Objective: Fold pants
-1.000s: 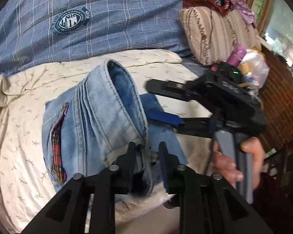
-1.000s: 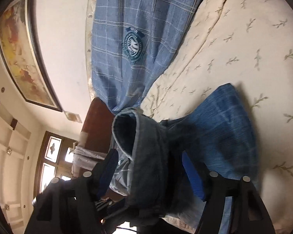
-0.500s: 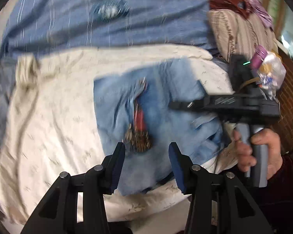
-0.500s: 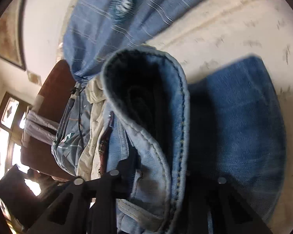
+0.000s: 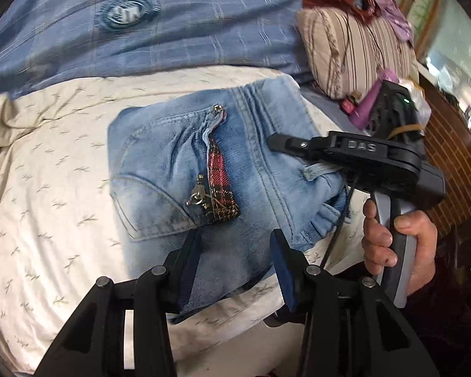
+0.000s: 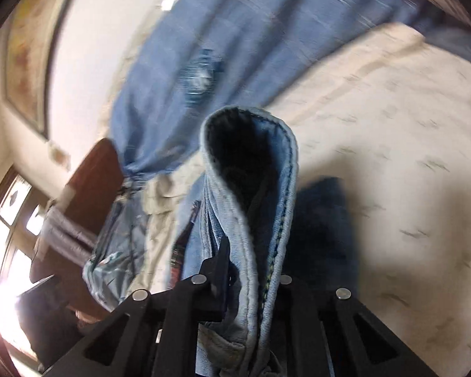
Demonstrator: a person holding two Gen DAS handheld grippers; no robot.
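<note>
Denim pants [image 5: 235,169] lie folded on the cream bedsheet [image 5: 53,188], just ahead of my left hand-held gripper [image 5: 235,264], which hangs released above their near edge. Their long axis runs away from me toward the blue blanket [image 5: 160,22]. My right hand-held gripper [image 6: 254,286] is clenched on their waistband.

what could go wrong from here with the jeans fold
1. The right claw is clamped on the thick waistband of the jeans alone; the left claw is open, so pulling may drag the folded stack askew.
2. The jeans lie close to the bed edge, and a tug that way might slide them off.
3. The metal charm by the plaid strip could snag on a claw passing over it.
</note>
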